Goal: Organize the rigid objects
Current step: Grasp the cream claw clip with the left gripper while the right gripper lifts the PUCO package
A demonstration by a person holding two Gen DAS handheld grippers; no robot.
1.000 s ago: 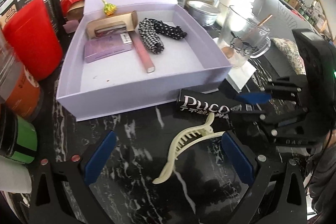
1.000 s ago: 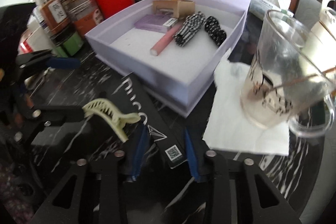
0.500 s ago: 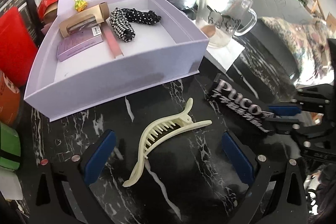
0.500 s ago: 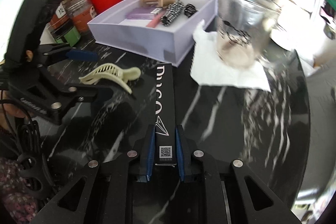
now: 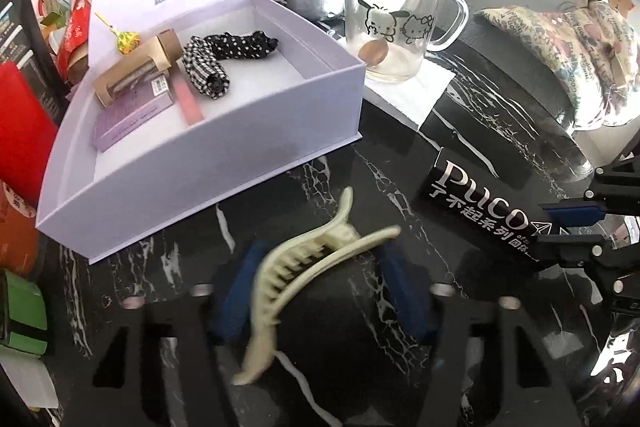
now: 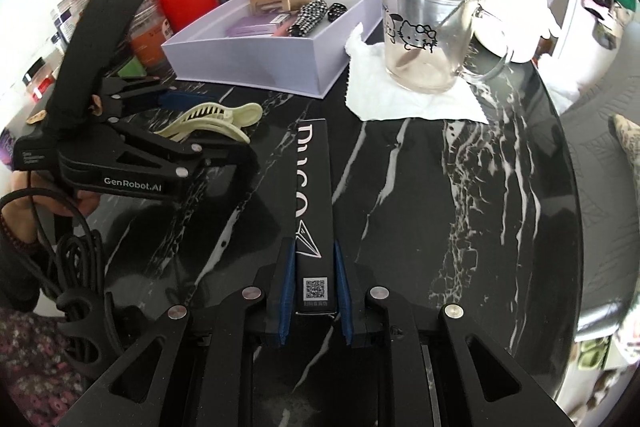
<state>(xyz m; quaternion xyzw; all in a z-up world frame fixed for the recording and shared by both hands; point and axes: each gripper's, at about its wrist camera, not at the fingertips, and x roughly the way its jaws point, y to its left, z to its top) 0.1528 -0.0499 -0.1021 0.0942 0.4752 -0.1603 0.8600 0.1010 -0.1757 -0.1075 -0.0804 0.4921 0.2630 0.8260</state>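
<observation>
Box (image 5: 208, 163), the lilac one, fills the upper left of my left view, lid up, already holding a brown carton, a purple pack, a pink tube and two scrunchies. It sits on the black marble table (image 6: 460, 227), which takes up most of both frames. A glass mug (image 6: 424, 39) stands on a white napkin (image 6: 416, 103) just beside the box's right wall, upper centre in my right view.

Next down in size is the black case (image 6: 316, 203), long and thin, running up the middle of the right view. My right gripper (image 6: 316, 291) is clamped on its near end, blue pads pressed to both sides by the QR label. In the left view the case shows at right, off the table.

Smallest is the cream hair clip (image 5: 308, 275), lying on the marble at lower centre of the left view. My left gripper (image 5: 320, 295) straddles it with jaws closing; the blurred pads don't look to be pressing on it yet.

My worries: the clip lies slantwise between the pads, so closing could skid it or spring it open rather than seat it. I hold the case only at one end, so it may droop or twist, and a swing toward the box could knock the mug.
</observation>
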